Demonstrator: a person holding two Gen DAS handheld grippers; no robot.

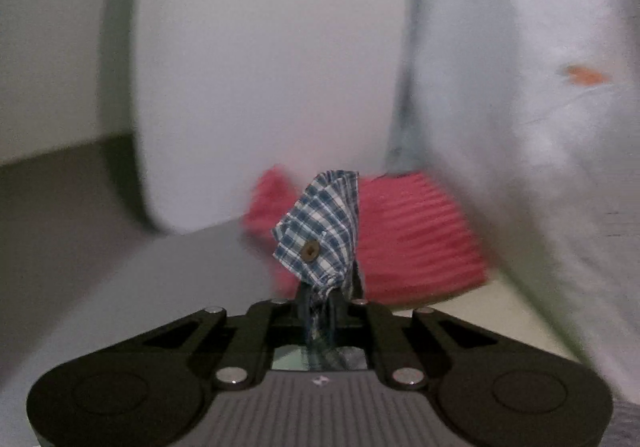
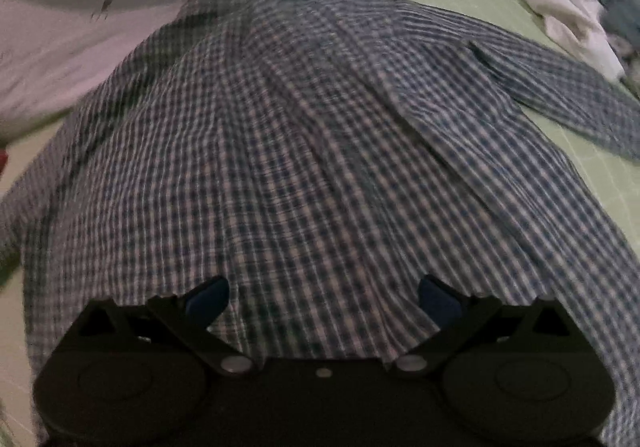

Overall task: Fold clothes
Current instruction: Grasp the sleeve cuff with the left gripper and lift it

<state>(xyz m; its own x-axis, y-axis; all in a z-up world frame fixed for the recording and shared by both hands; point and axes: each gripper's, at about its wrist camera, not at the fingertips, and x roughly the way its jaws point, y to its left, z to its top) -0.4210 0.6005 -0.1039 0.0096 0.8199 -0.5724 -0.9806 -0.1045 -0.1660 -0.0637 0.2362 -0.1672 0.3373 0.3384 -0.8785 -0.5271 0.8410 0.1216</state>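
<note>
Left gripper [image 1: 320, 299] clenched on a buttoned corner of the shirt [image 2: 304, 151], which spreads over the mat [image 2: 592, 167] straight ahead of the released right gripper [image 2: 324, 299].

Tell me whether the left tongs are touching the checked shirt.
Touching. The left wrist view shows the left tongs shut on a bunched piece of the checked shirt, with its brown button just above the tips and cloth trailing down between the fingers.

My left wrist camera looks out level along its fingers, tight on a pinched corner of the plaid shirt [image 1: 320, 225]. My right wrist camera stares down, close over the same shirt [image 2: 304, 151] spread on the green mat [image 2: 576, 151].
</note>
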